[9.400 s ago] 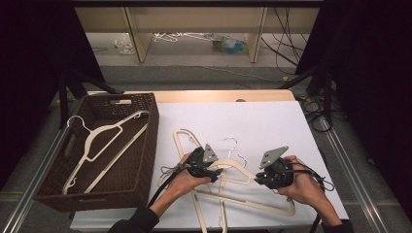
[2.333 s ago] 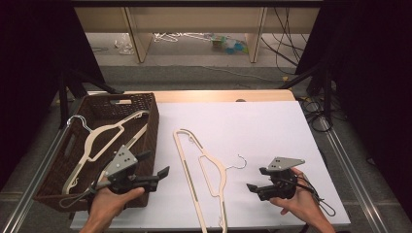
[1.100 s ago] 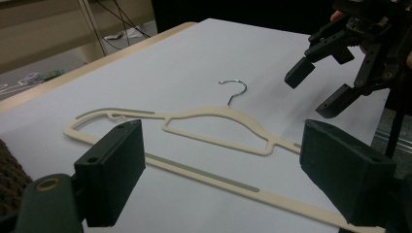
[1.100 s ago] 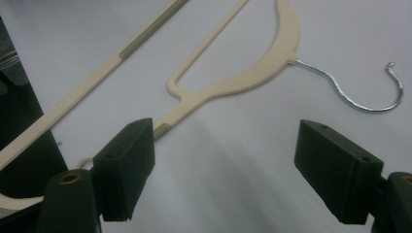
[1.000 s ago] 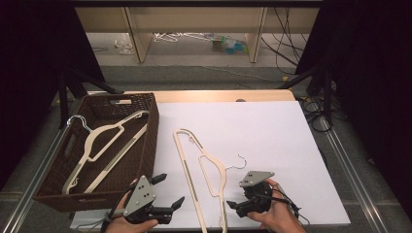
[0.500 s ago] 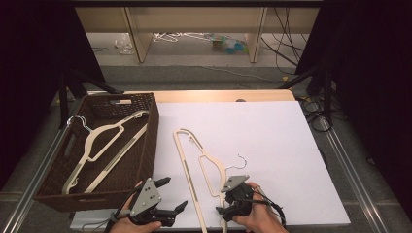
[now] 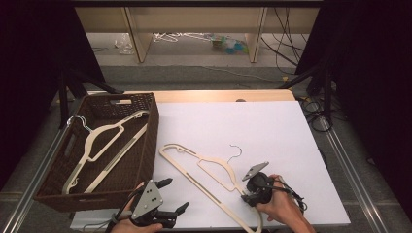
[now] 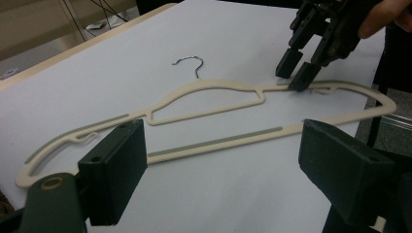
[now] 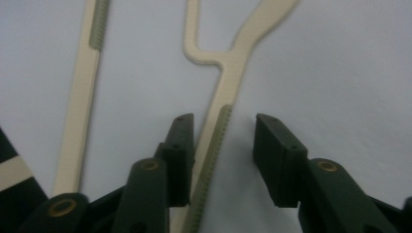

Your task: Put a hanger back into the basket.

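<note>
A cream hanger [image 7: 217, 162] lies flat on the white tabletop [image 7: 252, 126], its wire hook pointing away from me. My right gripper [image 7: 244, 198] is down at the hanger's near shoulder. In the right gripper view, that gripper [image 9: 226, 141] is open and the hanger arm [image 9: 233, 73] runs between its jaws, close to the left one. My left gripper [image 7: 174, 195] stands open near the front edge, right of the basket, with nothing in it. Seen from the left gripper [image 8: 221, 150], the hanger [image 8: 214, 142] stretches across and the right gripper [image 8: 297, 73] straddles its shoulder.
A brown wicker basket [image 7: 148, 145] stands at the table's left and holds another cream hanger [image 7: 104, 136]. Metal rails run along both table sides. Cables [image 7: 316, 104] lie off the far right corner, and shelf legs stand behind the table.
The second hanger has gone from the table since the earliest frame. My right gripper has slid left onto the remaining hanger's shoulder. My left gripper has moved right along the front edge.
</note>
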`<state>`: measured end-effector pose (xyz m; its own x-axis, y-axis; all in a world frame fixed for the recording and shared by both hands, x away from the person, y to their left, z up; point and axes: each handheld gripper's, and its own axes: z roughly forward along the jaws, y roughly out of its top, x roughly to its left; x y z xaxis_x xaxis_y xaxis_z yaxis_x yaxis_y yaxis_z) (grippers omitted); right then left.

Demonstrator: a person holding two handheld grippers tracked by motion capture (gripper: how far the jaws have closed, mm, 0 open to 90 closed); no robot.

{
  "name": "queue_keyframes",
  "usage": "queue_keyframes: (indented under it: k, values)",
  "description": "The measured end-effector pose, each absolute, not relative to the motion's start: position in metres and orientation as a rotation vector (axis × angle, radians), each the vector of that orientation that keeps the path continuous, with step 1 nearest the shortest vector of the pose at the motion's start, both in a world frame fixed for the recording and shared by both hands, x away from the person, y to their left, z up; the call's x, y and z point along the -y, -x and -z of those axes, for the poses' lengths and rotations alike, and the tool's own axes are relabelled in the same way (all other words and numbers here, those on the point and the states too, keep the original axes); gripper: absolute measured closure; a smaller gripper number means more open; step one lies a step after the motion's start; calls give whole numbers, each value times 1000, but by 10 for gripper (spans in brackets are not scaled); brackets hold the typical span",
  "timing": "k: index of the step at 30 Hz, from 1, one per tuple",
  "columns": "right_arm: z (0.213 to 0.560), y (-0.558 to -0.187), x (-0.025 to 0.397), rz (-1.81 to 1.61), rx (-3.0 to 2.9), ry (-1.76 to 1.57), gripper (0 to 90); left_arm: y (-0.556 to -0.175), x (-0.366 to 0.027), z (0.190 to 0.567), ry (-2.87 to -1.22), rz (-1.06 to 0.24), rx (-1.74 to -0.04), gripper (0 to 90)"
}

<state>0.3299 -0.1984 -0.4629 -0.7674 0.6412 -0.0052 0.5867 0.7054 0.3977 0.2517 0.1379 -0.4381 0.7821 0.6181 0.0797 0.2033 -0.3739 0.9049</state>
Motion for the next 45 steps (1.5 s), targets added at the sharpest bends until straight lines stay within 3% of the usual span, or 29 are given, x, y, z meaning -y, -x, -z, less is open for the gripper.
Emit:
queue_keyframes:
  k: [9, 15, 19, 30, 35, 45]
  values:
    - [460, -347, 218, -532, -2814, -1042, 783, -252, -138, 439, -1948, -506, -621, 182]
    - [459, -353, 224, -527, -2845, -1065, 783, -253, -138, 440, -1951, -506, -616, 185]
    - [459, -354, 224, -542, -2882, -1074, 679, -254, -137, 440, -1954, -507, -618, 186]
    - [459, -353, 215, -433, -2864, -1010, 782, -257, -134, 440, -1952, -503, -616, 191]
    - [458, -353, 216, -448, -2862, -994, 788, -266, -128, 441, -1972, -502, -613, 193]
    - [445, -350, 223, -494, -2855, -939, 792, -311, -77, 446, -2018, -511, -615, 218]
